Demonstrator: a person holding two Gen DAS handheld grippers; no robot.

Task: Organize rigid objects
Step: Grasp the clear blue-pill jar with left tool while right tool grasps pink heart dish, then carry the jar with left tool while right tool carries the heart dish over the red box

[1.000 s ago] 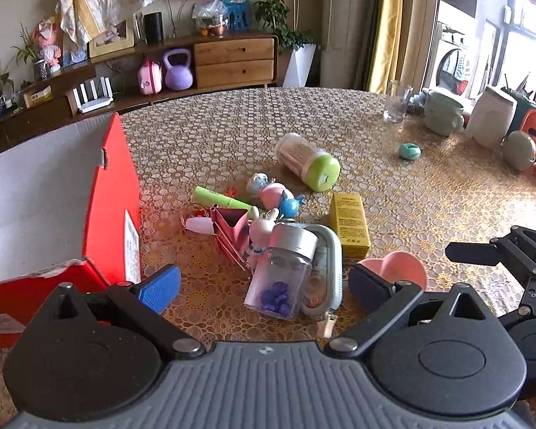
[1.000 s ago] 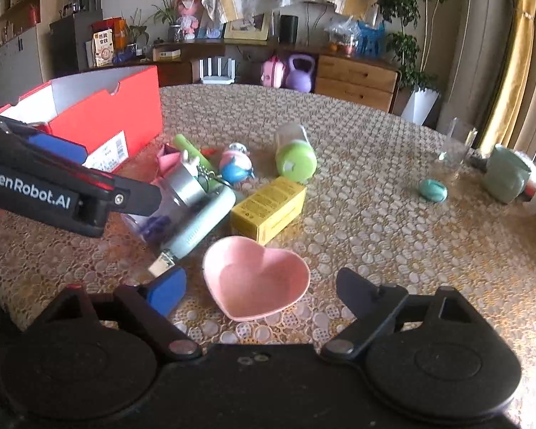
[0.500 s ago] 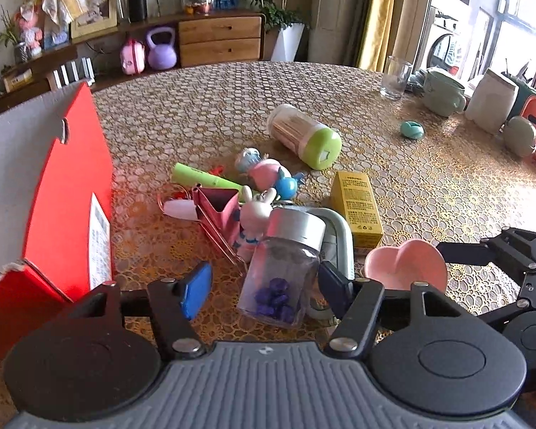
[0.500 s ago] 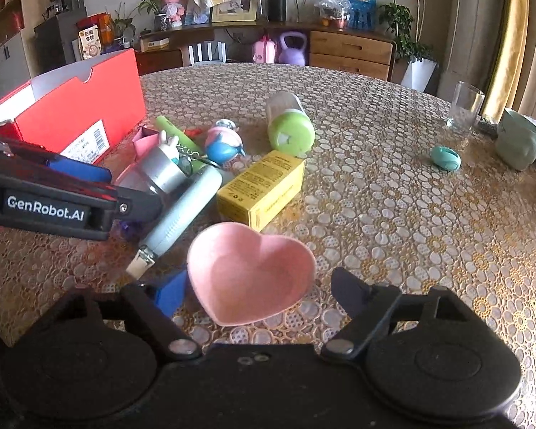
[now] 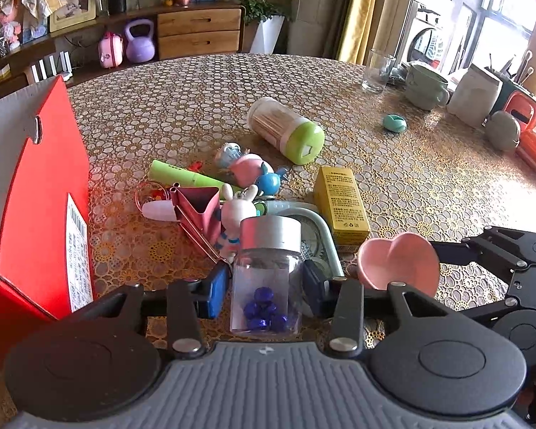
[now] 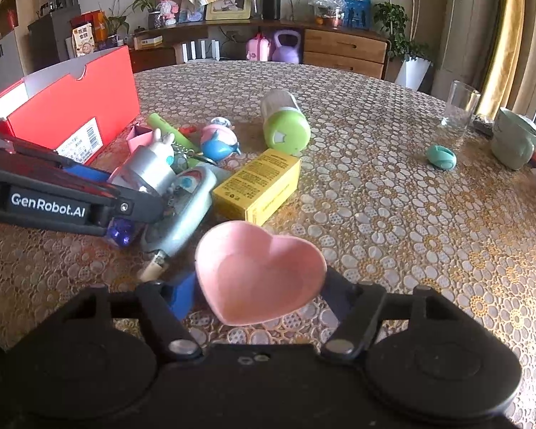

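Sorting is at an early stage. Left gripper (image 5: 264, 287) fingers are closing around the jar (image 5: 266, 279); right gripper (image 6: 259, 295) fingers are closing around the pink dish (image 6: 259, 275). Other items remain on the table (image 6: 393, 214); the red box (image 6: 71, 107) interior is not visible.

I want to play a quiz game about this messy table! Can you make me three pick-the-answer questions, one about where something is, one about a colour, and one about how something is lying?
1. What stands between the left tongs?
A. the clear jar with the silver lid
B. the yellow box
C. the drinking glass

2. What colour is the heart-shaped dish?
A. green
B. pink
C. blue

3. How is the toothpick holder with the green cap?
A. standing upright
B. inside the red box
C. lying on its side on the table

Answers:
1. A: the clear jar with blue bits inside sits right between the two blue pads.
2. B: the dish between the right tongs is plainly pink.
3. C: it lies tipped over on the table, outside the red box.
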